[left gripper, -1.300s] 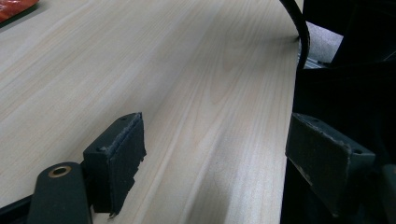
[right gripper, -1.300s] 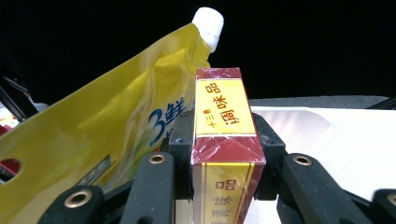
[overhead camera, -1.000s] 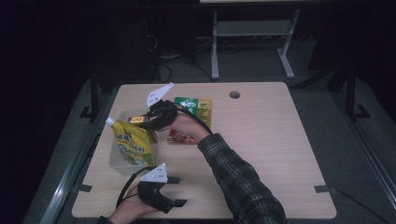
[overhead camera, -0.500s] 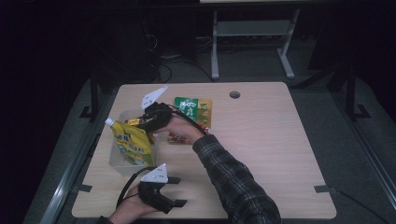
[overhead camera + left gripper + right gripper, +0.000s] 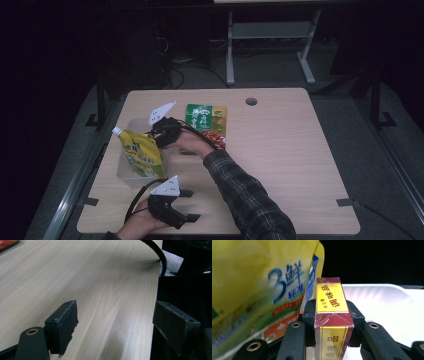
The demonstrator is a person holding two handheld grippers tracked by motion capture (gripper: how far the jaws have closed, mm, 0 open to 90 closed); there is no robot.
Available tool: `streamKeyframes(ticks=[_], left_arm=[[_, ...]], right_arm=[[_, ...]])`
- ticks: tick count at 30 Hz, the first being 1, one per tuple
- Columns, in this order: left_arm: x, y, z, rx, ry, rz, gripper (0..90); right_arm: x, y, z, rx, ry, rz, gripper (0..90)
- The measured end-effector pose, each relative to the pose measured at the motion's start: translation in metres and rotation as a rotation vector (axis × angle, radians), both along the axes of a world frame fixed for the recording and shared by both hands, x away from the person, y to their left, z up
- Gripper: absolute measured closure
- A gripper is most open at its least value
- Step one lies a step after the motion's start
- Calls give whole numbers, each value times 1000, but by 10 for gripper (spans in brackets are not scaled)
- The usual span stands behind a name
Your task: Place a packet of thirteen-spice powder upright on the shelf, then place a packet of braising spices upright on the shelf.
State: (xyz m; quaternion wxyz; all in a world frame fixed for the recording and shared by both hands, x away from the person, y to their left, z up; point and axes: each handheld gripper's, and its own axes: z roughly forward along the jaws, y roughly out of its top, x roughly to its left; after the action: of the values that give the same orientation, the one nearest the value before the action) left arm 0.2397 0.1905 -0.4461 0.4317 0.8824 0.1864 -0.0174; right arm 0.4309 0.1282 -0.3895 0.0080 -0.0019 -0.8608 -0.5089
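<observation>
The right tongs (image 5: 334,322) hold a small seasoning box (image 5: 333,315), dark red w/ yellow panels. The box sits between the two black pads, which press on its long sides, and its front end sticks out past the tips. On the yellow top panel the big characters read 调味品, w/ smaller 十三香 beside them; on the near face 品 is visible again, the rest is cut off.

In the high view the right tongs (image 5: 161,134) are over the left part of the worktop (image 5: 280,160), abt midway between far and near edge, pointing toward the left edge. There they are at the rim of a clear plastic container (image 5: 131,167) that stands near the left edge. The box itself is too small to make out in that view.

A yellow stand-up pouch (image 5: 142,155) w/ a white spout stands in this container. In the right gripper view the pouch (image 5: 259,290) is just beside the box, on its left; blue print reads "3鲜", smaller blue characters below are blurred. The white wall of the container (image 5: 387,305) is behind and to the right of the box.

A green and orange packet (image 5: 205,119) lies flat on the worktop toward the far edge, just beside the right hand (image 5: 192,145); its writing is too small to read.

The left tongs (image 5: 187,205) rest at the near edge, left part, open wide w/ nothing between the pads (image 5: 63,325).
</observation>
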Motion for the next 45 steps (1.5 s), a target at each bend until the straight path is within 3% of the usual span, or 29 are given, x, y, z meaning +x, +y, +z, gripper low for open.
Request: streamKeyframes(ticks=[10,18,26,35,41,43,45], left_arm=[[0,-1,-1,0,9,-1,197],[0,-1,-1,3,13,2,197],[-1,-2,-2,10,19,5,197],[-1,-2,-3,11,18,5,197],[-1,-3,-3,11,15,0,197],[-1,-3,-3,11,15,0,197],[-1,-2,-3,10,13,0,197]], right_arm=[[-3,-6,-11,-53,-8,-10,639],[-3,-23,2,-14,12,-62,477],[-3,-58,12,10,30,-132,432],[5,-104,5,13,46,-254,421],[18,-124,-5,-20,58,-388,426],[26,-128,-11,-44,62,-454,496],[34,-131,-20,-79,78,-510,634]])
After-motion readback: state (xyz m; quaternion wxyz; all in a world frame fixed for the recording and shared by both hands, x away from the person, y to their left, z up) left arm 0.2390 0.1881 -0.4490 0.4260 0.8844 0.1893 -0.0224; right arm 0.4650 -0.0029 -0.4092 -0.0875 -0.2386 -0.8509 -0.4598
